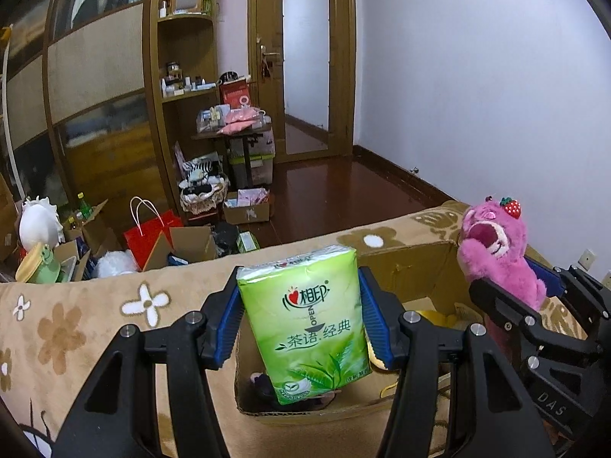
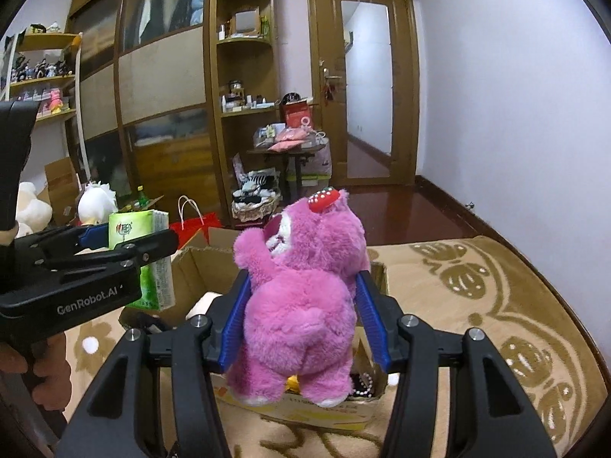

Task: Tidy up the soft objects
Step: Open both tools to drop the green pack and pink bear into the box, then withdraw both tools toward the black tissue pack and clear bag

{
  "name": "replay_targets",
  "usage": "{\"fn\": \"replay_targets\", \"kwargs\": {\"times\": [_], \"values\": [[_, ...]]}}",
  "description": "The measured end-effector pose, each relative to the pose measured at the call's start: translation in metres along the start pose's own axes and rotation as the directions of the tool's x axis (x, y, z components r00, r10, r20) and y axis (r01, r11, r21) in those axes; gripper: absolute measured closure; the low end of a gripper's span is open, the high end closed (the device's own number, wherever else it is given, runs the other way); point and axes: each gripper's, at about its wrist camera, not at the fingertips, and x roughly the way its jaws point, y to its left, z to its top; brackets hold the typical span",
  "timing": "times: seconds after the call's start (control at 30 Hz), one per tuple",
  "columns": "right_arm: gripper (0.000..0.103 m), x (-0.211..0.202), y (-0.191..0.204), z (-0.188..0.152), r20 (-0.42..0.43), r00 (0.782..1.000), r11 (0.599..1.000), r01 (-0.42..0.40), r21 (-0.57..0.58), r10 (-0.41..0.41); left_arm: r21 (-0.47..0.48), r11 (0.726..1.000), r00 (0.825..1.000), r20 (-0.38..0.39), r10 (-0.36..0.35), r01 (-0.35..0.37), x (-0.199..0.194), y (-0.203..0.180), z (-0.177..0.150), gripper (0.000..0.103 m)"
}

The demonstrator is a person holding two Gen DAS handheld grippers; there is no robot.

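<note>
My left gripper (image 1: 299,315) is shut on a green tissue pack (image 1: 303,324) and holds it upright over an open cardboard box (image 1: 404,267) on the bed. My right gripper (image 2: 303,320) is shut on a pink plush bear (image 2: 301,305) with a strawberry on its head, held upright over the same box (image 2: 202,263). The bear (image 1: 496,252) and the right gripper (image 1: 534,305) show at the right of the left wrist view. The tissue pack (image 2: 152,259) and the left gripper (image 2: 126,246) show at the left of the right wrist view. Dark and yellow items lie inside the box.
The box rests on a tan flowered blanket (image 1: 95,324). Beyond the bed edge the floor holds open cartons, a red paper bag (image 1: 152,233), white plush toys (image 1: 38,225) and a basket (image 1: 204,191). A wardrobe, shelves and a door (image 1: 305,65) stand behind.
</note>
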Motion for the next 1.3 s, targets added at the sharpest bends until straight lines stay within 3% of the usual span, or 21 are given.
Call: {"fn": "replay_targets", "kwargs": {"times": [0.27,0.5,0.57,0.9,1.17,1.2,1.3], "values": [[0.046,0.013,0.004,-0.005,-0.023,0.999,1.000,-0.031,-0.004,0.031,0.001,1.000,0.999,-0.046,-0.006,0.006,0.013,-0.001,-0.010,0.047],[0.045,0.018,0.007,-0.010,-0.055,0.998,0.999,-0.037,0.003,0.037,0.002,1.000,0.999,-0.029,0.021,-0.021,0.010,0.001,-0.010,0.045],[0.044,0.020,0.006,-0.012,-0.062,0.997,0.999,-0.042,0.008,0.042,-0.010,1.000,0.999,-0.035,0.024,-0.024,0.011,0.004,-0.011,0.040],[0.042,0.028,0.001,-0.017,-0.092,0.992,0.996,-0.081,0.027,0.083,-0.071,0.996,0.996,-0.062,0.057,-0.061,0.009,0.024,-0.016,0.031],[0.041,0.026,0.002,-0.018,-0.092,0.992,0.996,-0.083,0.024,0.085,-0.044,0.994,0.993,-0.055,0.101,-0.103,0.000,0.026,-0.021,0.020],[0.041,0.025,0.002,-0.018,-0.091,0.992,0.996,-0.083,0.024,0.085,-0.042,0.994,0.993,-0.059,0.101,-0.104,-0.002,0.025,-0.022,0.020],[0.025,0.019,0.004,-0.017,-0.085,0.992,0.996,-0.089,0.025,0.091,-0.046,0.992,0.992,-0.063,0.111,-0.114,-0.007,0.026,-0.026,0.012]]}}
